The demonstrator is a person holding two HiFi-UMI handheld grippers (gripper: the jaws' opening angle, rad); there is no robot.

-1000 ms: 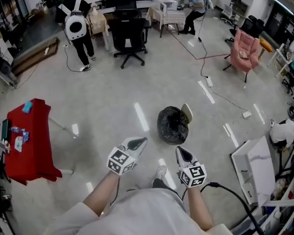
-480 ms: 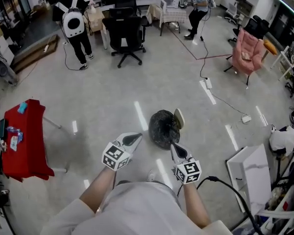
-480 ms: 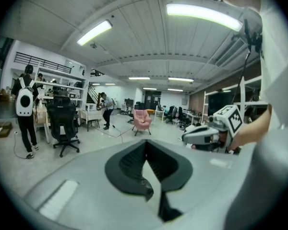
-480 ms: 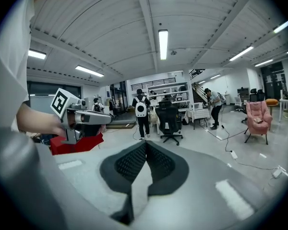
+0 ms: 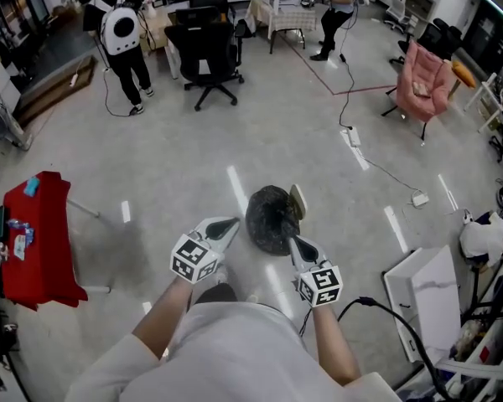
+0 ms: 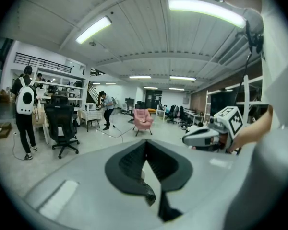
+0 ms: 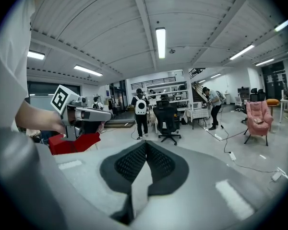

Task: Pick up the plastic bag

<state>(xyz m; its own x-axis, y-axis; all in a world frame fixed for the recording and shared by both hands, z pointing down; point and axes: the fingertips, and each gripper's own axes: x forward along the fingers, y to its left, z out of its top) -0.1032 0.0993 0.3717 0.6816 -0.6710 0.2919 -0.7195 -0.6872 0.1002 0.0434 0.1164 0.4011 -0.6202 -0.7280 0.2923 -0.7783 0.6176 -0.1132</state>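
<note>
A black plastic bag sits bunched on the pale floor in the head view, with a beige flat piece leaning at its right side. My left gripper hovers just left of the bag, jaws shut and empty. At the bag's near right edge my right gripper is also shut with nothing in it. Both gripper views look level across the room, so neither shows the bag. In the left gripper view, the left gripper has its pads meeting; the right gripper shows the same in its own view.
A red table stands at the left. A black office chair and a person with a white backpack are farther back. A pink armchair, floor cables and a white panel lie to the right.
The view has advanced across the floor: the bag now lies right between the two gripper tips instead of well ahead. Both grippers stay shut.
</note>
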